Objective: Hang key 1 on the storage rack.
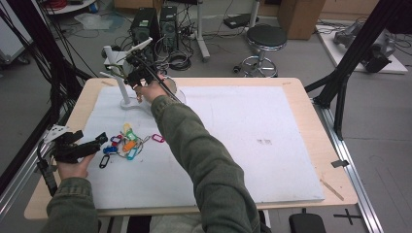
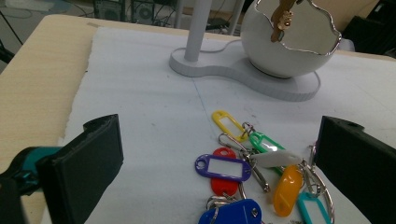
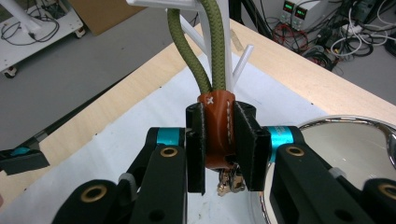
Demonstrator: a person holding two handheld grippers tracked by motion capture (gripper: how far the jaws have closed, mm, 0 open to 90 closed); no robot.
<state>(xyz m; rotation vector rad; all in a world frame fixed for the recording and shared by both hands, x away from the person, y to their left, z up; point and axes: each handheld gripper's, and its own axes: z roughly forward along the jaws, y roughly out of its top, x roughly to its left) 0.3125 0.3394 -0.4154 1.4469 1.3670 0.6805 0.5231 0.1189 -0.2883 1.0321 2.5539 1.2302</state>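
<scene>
your right tongs [image 3: 219, 149] are clamped on the brown leather sleeve of an olive-green cord key strap [image 3: 218, 130], one jaw on each side of the leather. the cord loops up over an arm of the white branched stand [image 1: 120, 73], and small brass keys [image 3: 229, 182] hang below the leather, just above the rim of the white egg-shaped bowl with a silver edge [image 3: 336, 123]. in the high view you hold these tongs [image 1: 138, 73] up at the stand, near the bench's far left corner.

your left tongs [image 2: 219, 172] are spread wide apart and grip nothing. between and just ahead of their jaws lies a heap of coloured plastic key tags on metal rings [image 2: 247, 172], resting on the white foam sheet [image 1: 243, 145] that covers the pale wooden bench [image 1: 320, 126]. the bowl and stand share one white base [image 2: 233, 70] beyond the heap.
</scene>
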